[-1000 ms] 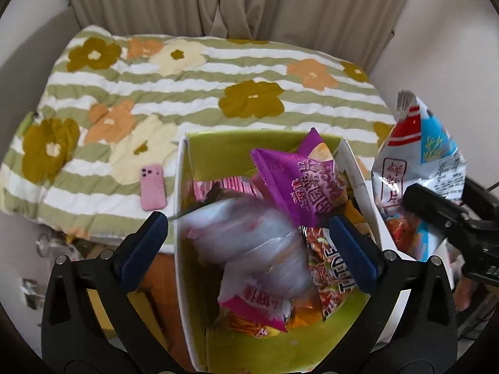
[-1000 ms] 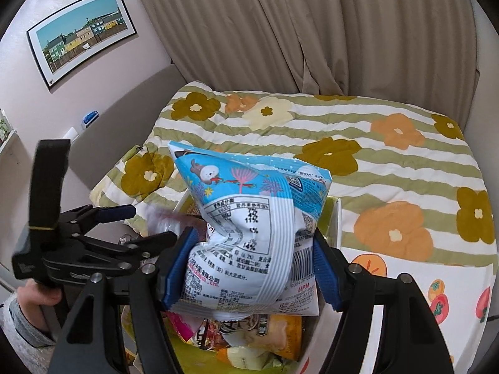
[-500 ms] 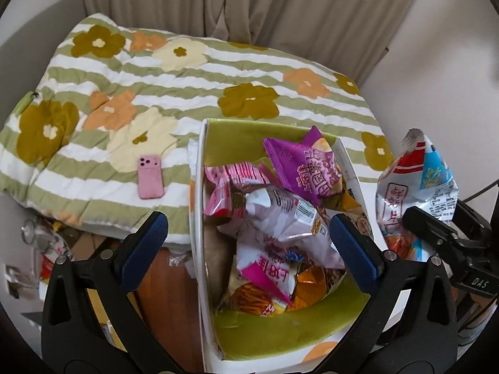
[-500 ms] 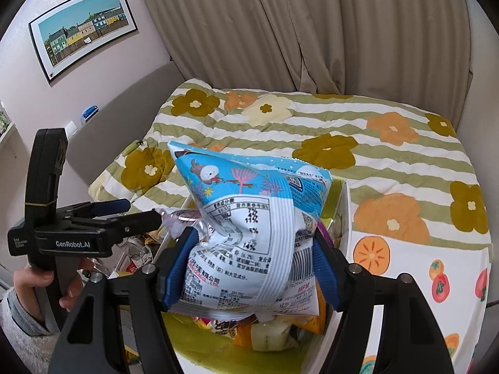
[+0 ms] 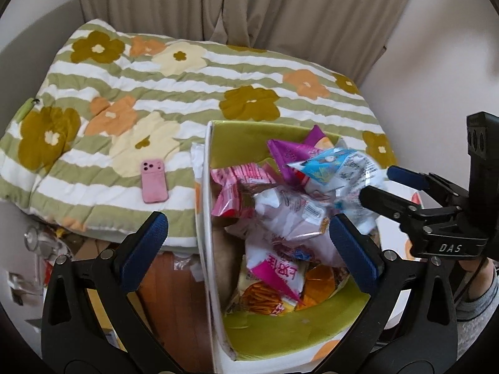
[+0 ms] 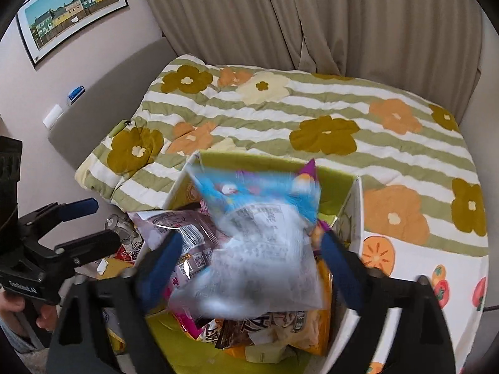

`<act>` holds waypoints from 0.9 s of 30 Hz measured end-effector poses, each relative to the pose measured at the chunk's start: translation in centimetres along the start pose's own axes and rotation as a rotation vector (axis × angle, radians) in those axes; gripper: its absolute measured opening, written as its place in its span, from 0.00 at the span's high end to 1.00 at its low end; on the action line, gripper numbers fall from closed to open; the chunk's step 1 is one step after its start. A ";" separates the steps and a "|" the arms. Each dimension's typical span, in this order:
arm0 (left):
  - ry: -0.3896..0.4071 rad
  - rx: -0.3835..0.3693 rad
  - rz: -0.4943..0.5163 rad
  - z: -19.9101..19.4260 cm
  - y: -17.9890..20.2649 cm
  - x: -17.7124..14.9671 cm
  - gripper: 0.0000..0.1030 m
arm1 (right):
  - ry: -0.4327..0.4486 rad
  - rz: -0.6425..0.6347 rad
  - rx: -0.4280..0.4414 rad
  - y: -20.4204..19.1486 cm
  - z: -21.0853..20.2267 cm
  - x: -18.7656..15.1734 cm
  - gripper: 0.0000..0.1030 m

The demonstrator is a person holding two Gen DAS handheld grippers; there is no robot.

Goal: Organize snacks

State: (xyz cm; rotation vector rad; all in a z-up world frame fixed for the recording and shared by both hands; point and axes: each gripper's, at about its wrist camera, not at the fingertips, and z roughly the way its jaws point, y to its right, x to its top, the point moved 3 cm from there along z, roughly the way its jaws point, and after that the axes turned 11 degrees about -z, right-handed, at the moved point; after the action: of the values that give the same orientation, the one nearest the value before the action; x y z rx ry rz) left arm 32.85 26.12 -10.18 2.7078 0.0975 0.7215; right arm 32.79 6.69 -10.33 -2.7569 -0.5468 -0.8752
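Here, the right gripper (image 6: 249,261) jaws are opening, releasing a blue snack bag (image 6: 259,233) over the heaped green box (image 5: 218,296); it may slide off. Left gripper (image 5: 246,243) gapes empty.

The blue and white snack bag (image 6: 259,243) between the fingers (image 6: 340,271) of the right gripper (image 6: 249,268) is all blurry, so its words cannot be read. It hides the snacks under it in the box (image 6: 352,212), and maybe touches neither finger.
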 end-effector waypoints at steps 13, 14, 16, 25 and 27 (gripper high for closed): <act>0.066 0.031 0.006 -3.4 2.4 -2.8 0.00 | 0.143 -0.002 -0.034 0.1 -5.6 -1.9 0.09; 0.080 0.037 0.013 -4.1 2.9 -3.3 0.00 | 0.157 0.000 -0.035 0.1 -6.4 -2.2 0.09; 0.113 0.042 0.023 -5.8 4.1 -4.6 0.00 | 0.182 0.005 -0.043 0.1 -8.5 -3.0 0.09; 0.258 0.044 0.072 -12.7 9.9 -13.1 0.00 | 0.267 0.007 -0.156 0.0 -18.4 -10.0 0.09; 0.302 0.050 0.084 -14.1 11.0 -14.8 0.00 | 0.281 0.018 -0.192 0.1 -20.6 -12.2 0.06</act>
State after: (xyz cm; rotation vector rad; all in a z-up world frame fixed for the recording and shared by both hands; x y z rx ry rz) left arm 12.79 17.85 -1.94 2.6423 0.0746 1.1633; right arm 12.99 -2.88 -0.88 -2.7266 -0.4045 -1.3471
